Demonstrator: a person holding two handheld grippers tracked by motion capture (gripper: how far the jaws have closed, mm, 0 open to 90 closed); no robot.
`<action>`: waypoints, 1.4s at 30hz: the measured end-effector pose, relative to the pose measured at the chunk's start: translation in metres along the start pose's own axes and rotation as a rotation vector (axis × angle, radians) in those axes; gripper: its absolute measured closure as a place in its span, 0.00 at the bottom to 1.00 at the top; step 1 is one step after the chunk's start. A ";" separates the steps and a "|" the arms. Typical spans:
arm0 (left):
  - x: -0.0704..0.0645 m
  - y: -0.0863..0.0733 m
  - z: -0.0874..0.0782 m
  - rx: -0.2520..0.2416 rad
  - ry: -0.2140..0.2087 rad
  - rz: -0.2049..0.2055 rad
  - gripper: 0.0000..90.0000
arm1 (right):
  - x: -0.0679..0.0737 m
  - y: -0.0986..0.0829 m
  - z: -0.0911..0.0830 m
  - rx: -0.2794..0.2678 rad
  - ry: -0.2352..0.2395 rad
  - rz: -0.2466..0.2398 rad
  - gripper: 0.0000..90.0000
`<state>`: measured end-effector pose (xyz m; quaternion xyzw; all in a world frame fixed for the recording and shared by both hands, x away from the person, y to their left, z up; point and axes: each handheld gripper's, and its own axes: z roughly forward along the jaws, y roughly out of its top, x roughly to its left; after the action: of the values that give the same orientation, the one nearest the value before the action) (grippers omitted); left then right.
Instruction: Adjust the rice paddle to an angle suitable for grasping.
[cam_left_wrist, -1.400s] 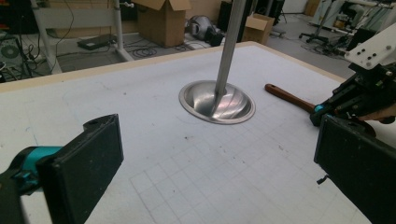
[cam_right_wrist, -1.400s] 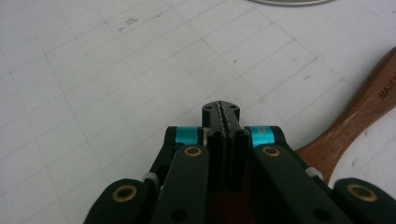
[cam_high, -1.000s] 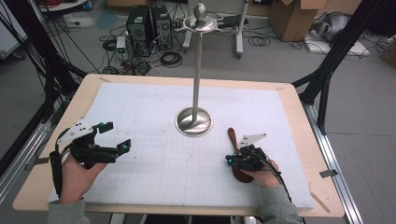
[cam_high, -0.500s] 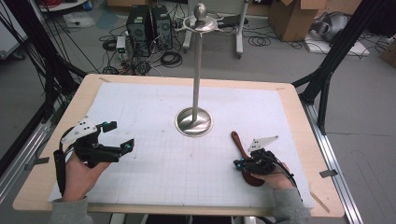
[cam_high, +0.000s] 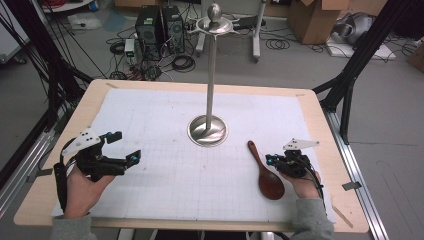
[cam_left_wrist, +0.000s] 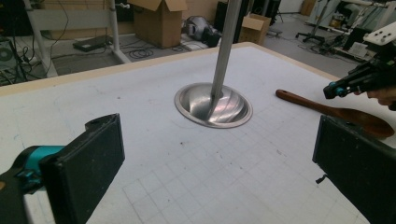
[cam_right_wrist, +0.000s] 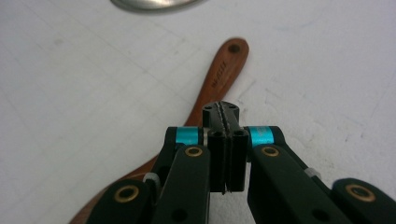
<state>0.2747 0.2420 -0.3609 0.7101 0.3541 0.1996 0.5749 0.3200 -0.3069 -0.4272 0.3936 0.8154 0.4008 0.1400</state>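
A dark wooden spoon lies flat on the white grid mat at the right, handle pointing away from me. My right gripper sits just right of the spoon with its jaws pressed together and empty. In the right gripper view the spoon lies under and beyond the shut right gripper. My left gripper hovers over the mat's left side, jaws wide apart and empty. The left gripper view shows its open span, the spoon and the right gripper at the far right.
A tall metal stand with a round dished base stands mid-table, its pole rising to a knobbed top; the left gripper view shows the stand ahead. The wooden table edge frames the mat. Boxes, cables and computers lie on the floor beyond.
My right gripper has slid right and toward me, off the spoon, whose bowl now shows on the mat. The left gripper has drifted slightly nearer to me, still open.
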 end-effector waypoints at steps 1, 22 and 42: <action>0.000 0.000 -0.001 0.001 0.001 -0.002 0.03 | 0.000 -0.001 0.004 0.021 -0.004 -0.002 1.00; 0.001 -0.008 -0.014 0.006 0.032 -0.020 0.03 | 0.009 0.009 0.034 0.079 0.046 -0.067 1.00; 0.000 -0.009 -0.015 0.012 0.032 -0.012 0.03 | 0.036 0.022 0.046 0.142 0.152 -0.198 1.00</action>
<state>0.2617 0.2526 -0.3651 0.7081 0.3688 0.2052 0.5662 0.3338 -0.2465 -0.4367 0.2886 0.8847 0.3552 0.0886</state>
